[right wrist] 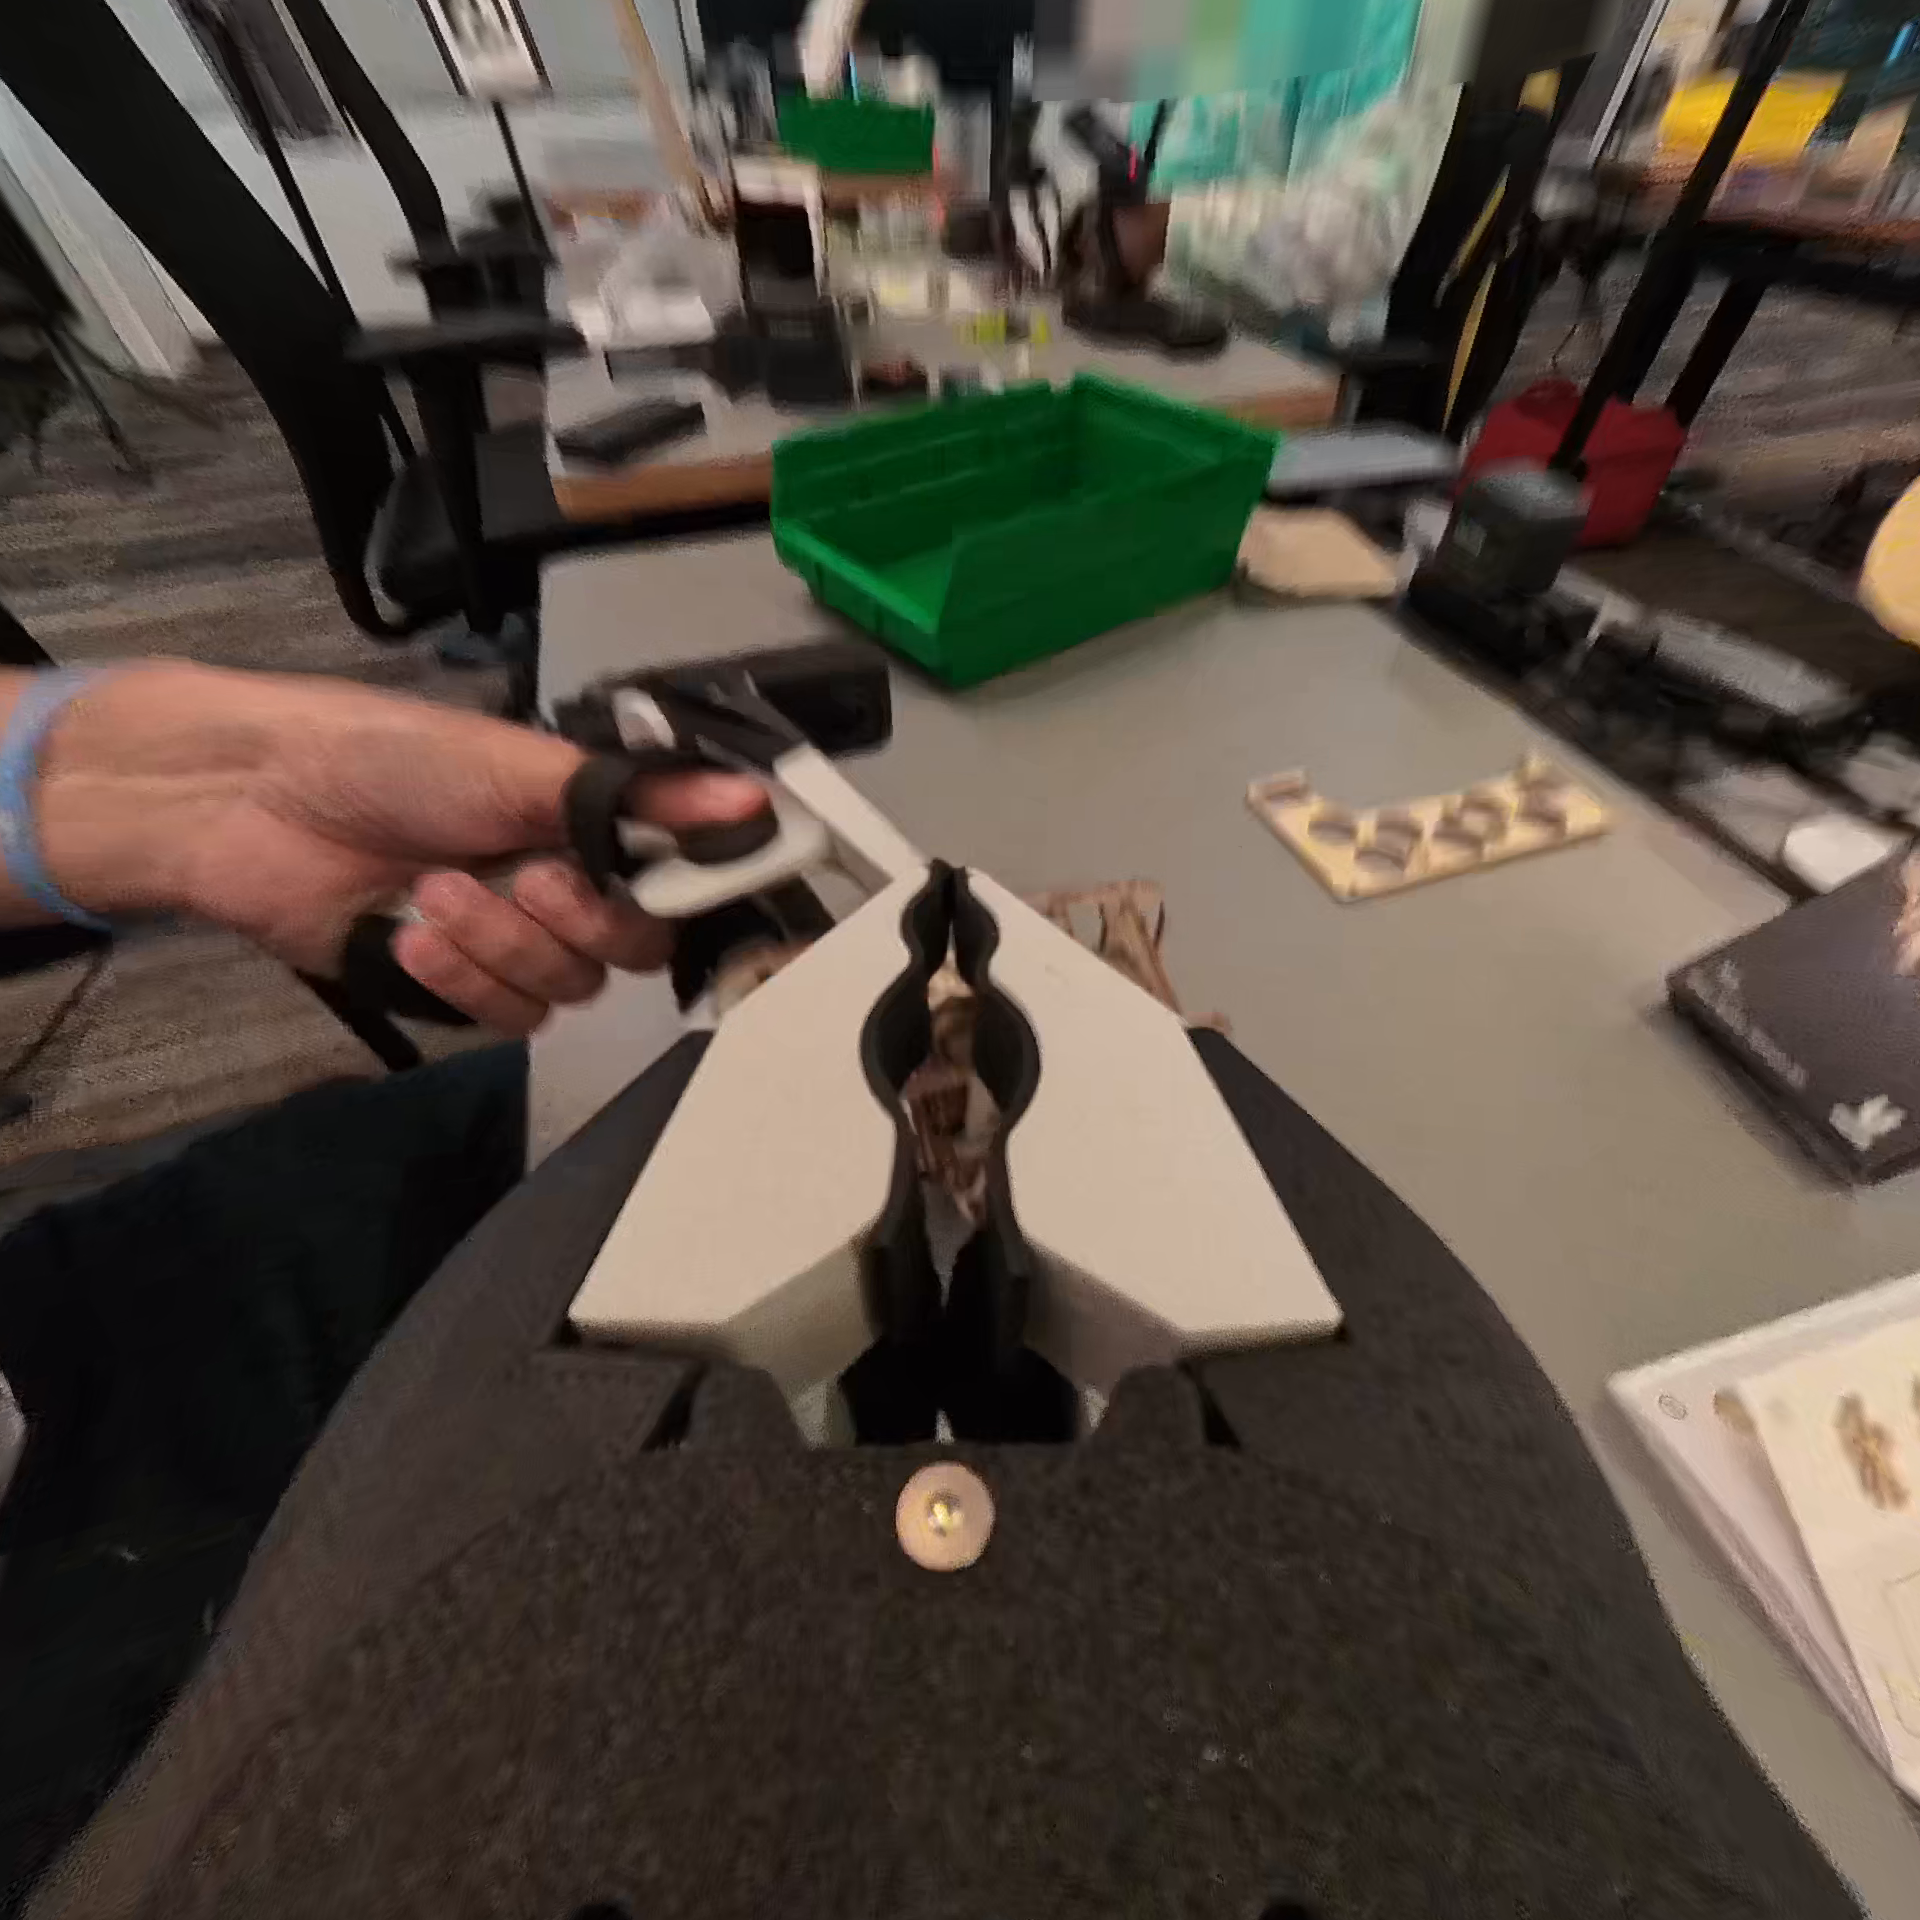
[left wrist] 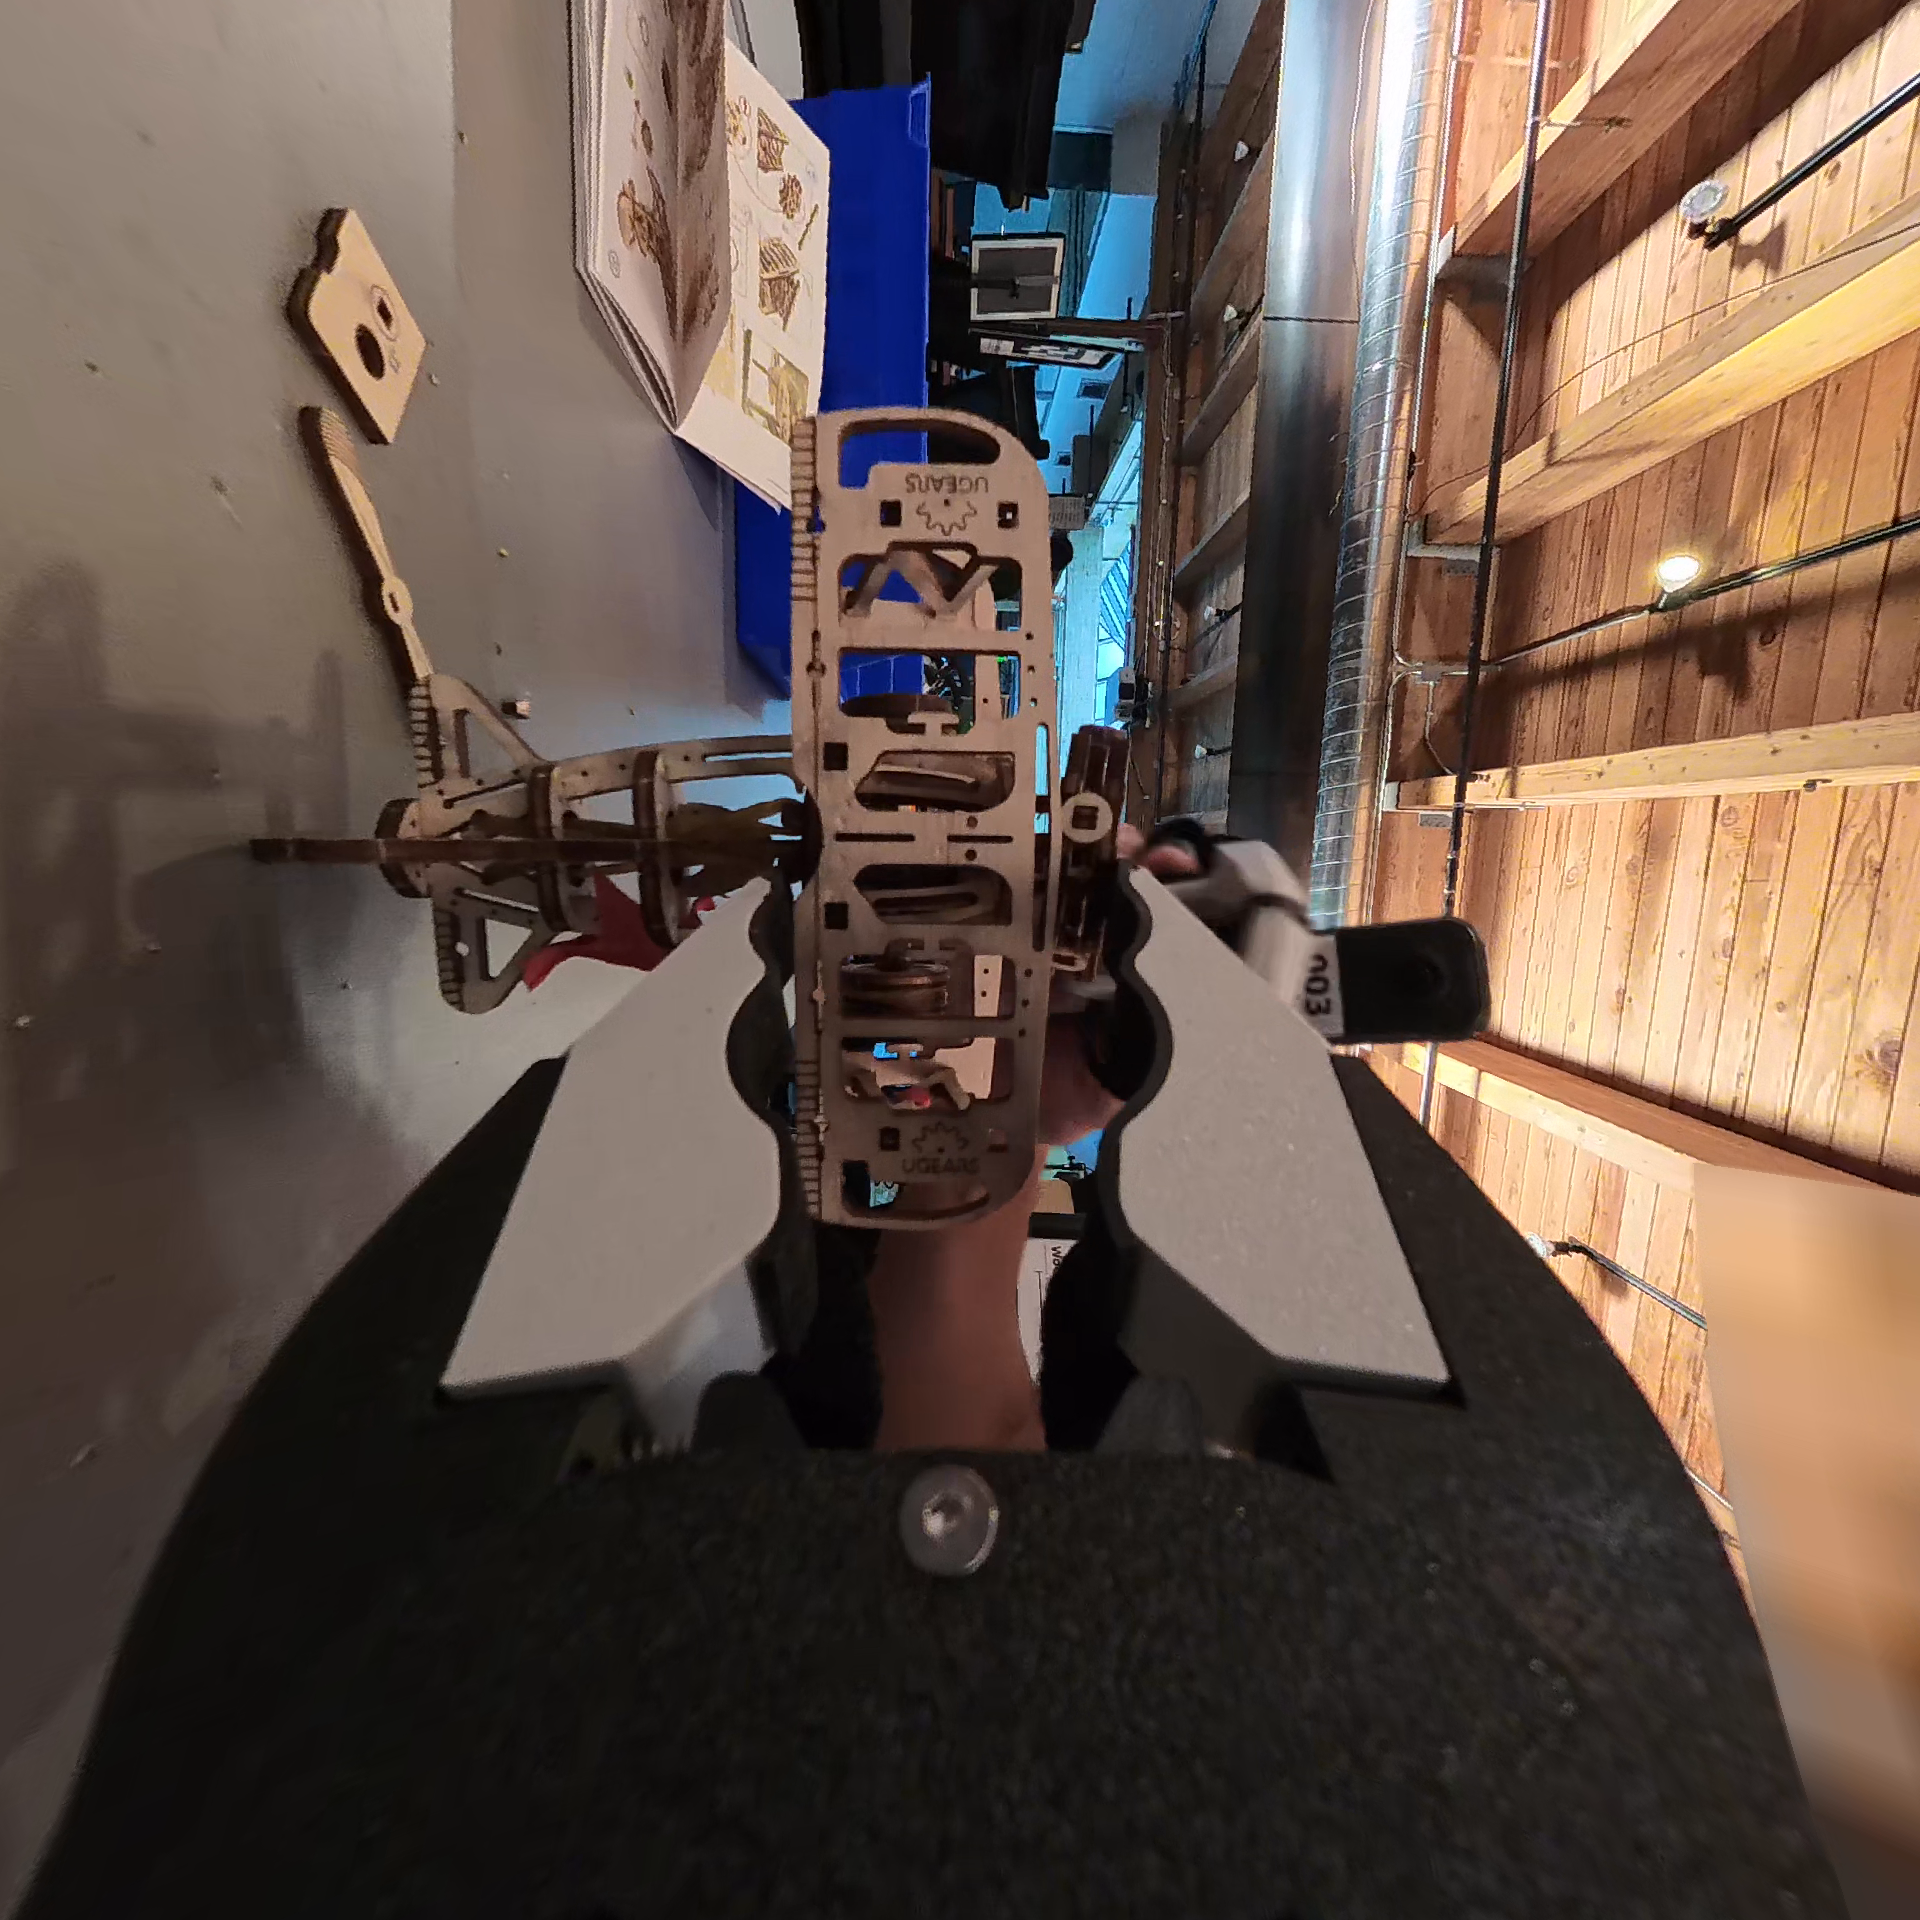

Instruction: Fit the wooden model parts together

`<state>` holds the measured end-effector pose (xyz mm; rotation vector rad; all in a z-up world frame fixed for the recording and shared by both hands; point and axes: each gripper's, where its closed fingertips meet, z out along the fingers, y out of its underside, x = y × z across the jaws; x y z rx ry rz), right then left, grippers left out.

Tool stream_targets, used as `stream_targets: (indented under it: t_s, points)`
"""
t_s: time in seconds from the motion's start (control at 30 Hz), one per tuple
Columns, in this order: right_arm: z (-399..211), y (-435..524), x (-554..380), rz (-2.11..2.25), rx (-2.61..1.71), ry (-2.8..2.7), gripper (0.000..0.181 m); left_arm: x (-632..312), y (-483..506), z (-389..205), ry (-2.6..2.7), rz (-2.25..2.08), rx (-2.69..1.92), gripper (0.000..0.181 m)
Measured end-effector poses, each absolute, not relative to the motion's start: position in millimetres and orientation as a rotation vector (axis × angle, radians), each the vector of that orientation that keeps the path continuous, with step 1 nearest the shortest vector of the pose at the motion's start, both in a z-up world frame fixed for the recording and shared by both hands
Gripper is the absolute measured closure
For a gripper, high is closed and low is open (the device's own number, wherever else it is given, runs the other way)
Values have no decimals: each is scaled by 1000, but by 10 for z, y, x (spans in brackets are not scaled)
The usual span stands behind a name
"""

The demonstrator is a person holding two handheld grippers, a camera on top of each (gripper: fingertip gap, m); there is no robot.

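The wooden model aeroplane [left wrist: 665, 842] fills the middle of the left wrist view, which is rolled on its side so that the grey table [left wrist: 208, 1039] stands as a wall at the left. Its flat, cut-out wing panel [left wrist: 925, 821] faces the camera, and the ribbed fuselage runs back from it to the tail near the table. The left gripper [left wrist: 940, 914] has its grey fingers [left wrist: 665, 1091] either side of the wing panel, the dark pads touching the model's edges, so it grips the model and holds it off the table. At the model's nose, just right of the wing, sits a dark round wooden part [left wrist: 1091, 821]. The other gripper's grey body, with a black camera, reaches in beside it.

In the right wrist view, which is blurred, the right gripper [right wrist: 948, 883] has its tips pressed together. Wooden pieces [right wrist: 951, 1081] show in the wavy gap lower down, though whether they are clamped or merely lie behind cannot be told. To the left a hand [right wrist: 343, 821] wearing black straps holds the left gripper's grey handle.

On the table lie a loose wooden plate [left wrist: 358, 322] with two holes, a long thin wooden strip [left wrist: 369, 540], an open instruction booklet [left wrist: 717, 239] and a blue bin [left wrist: 862, 343]. The right view adds a green bin [right wrist: 1018, 520], a punched-out wooden sheet [right wrist: 1423, 826] and a black box [right wrist: 1808, 1039].
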<state>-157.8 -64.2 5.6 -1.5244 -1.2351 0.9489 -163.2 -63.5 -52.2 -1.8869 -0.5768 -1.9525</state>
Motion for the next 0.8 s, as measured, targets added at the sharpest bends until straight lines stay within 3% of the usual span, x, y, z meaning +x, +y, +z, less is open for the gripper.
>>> stream_targets:
  t_s: [0.1,0.8]
  points:
    - [-232,-574,-1611,962,-1579,-1215,181,-1621,-630,-516,-574,-1954,-1887,121]
    - [-244,-515,-1574,1273,-1596,-989,181,-1590,-591,-534,-532,-1913,-1910,123]
